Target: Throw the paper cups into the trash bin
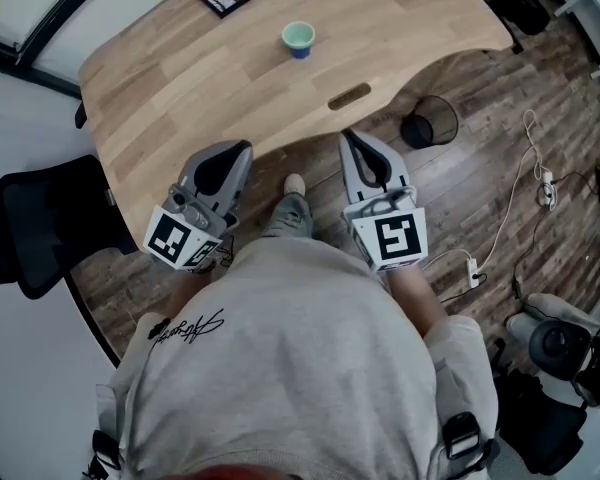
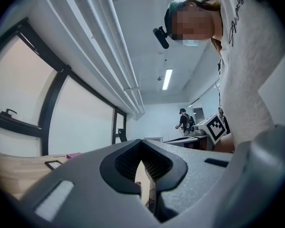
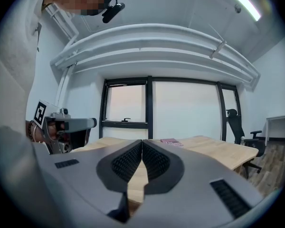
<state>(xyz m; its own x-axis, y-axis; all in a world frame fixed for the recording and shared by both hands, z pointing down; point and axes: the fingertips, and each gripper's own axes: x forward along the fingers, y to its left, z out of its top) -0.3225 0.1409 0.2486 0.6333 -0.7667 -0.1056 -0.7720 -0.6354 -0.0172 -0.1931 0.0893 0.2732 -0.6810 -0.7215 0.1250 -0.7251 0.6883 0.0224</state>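
Plainly, the wooden table [image 1: 180,78] spans the head view from nine to one o'clock, and the black trash bin [image 1: 430,123] stands on the floor at two o'clock. The left gripper [image 1: 235,153] and right gripper [image 1: 355,146], near centre, both have their jaws pressed together with nothing between. The paper cup [image 1: 298,38] stands upright on the table at twelve o'clock, well apart from both.
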